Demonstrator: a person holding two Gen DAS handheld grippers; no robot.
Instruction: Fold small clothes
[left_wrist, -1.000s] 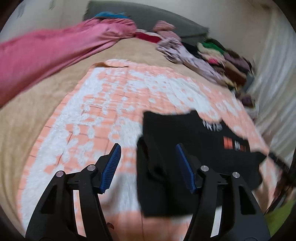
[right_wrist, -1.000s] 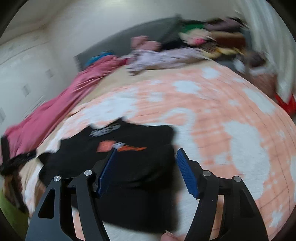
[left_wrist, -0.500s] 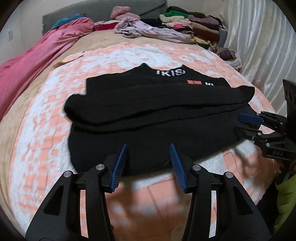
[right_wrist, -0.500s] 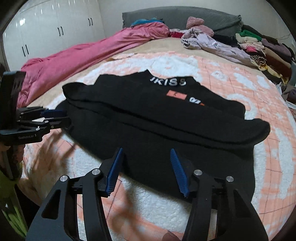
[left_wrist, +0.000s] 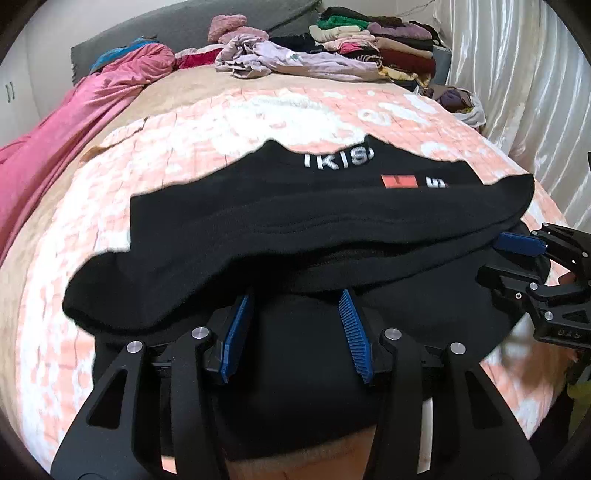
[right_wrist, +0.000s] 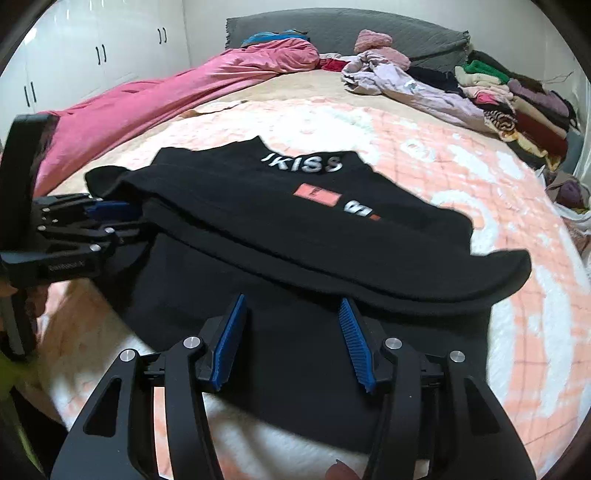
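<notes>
1. Black shirt (left_wrist: 295, 221) lies spread on my peach-and-white blanket (left_wrist: 184, 129), printed chest facing up.
2. My left gripper (left_wrist: 293, 295) and right gripper (right_wrist: 291, 301) have just been closing; jaws apart over its near hem, gripping nothing.
3. Piled clothes (right_wrist: 517, 99) sit far right.

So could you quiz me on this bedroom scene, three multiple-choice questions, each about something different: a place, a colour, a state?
1. Where does the black top lie?
A. on the peach-and-white blanket
B. on the pile of folded clothes
C. on the floor

2. What colour is the lettering near its collar?
A. yellow
B. white
C. green

3. How do the right tool's jaws stand?
A. pressed shut
B. clamped on a pink sheet
C. apart, with nothing pinched

Answers: 1 A, blanket shows all round the top. 2 B, the letters read white on black. 3 C, a gap shows between the blue pads, which have just been closing.
</notes>
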